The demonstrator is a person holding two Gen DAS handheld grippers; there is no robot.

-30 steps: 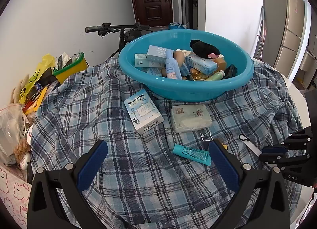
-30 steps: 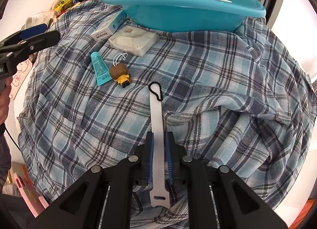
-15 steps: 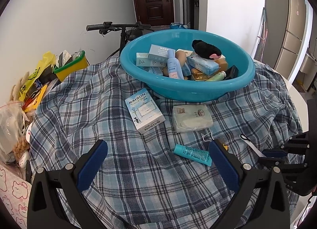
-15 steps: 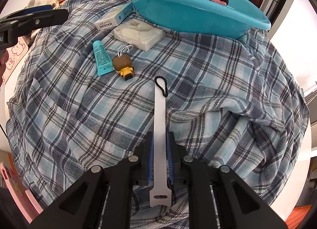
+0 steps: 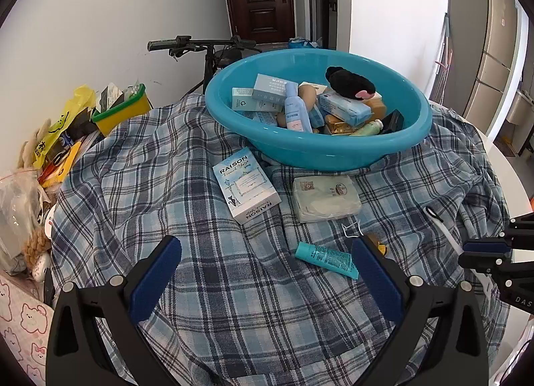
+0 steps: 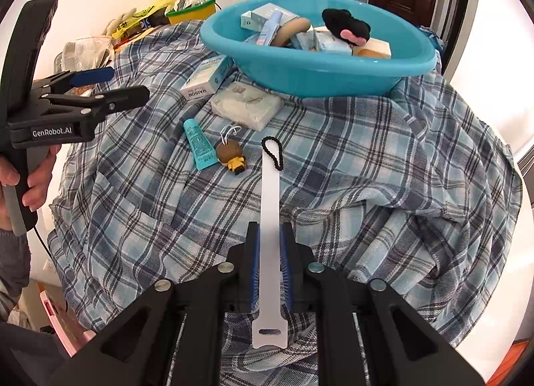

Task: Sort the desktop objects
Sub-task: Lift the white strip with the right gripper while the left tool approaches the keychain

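Observation:
My right gripper is shut on a long white flat strip with a black cord loop at its far end, held just above the plaid cloth. In the left wrist view the same gripper and strip show at the right edge. My left gripper hangs open over the cloth with nothing between its fingers. Beyond it lie a teal tube, a RAISON box and a white wipes pack. A small doll keychain lies beside the tube. The teal basin behind holds several items.
A plaid cloth covers the round table and hangs in folds on the right. A yellow bin and bags crowd the far left edge. A bicycle stands behind the basin. A person's hand holds the left gripper's handle.
My right gripper has risen and tipped up with the white strip in it, so the basin sits lower in its view. The left gripper has stayed still and open.

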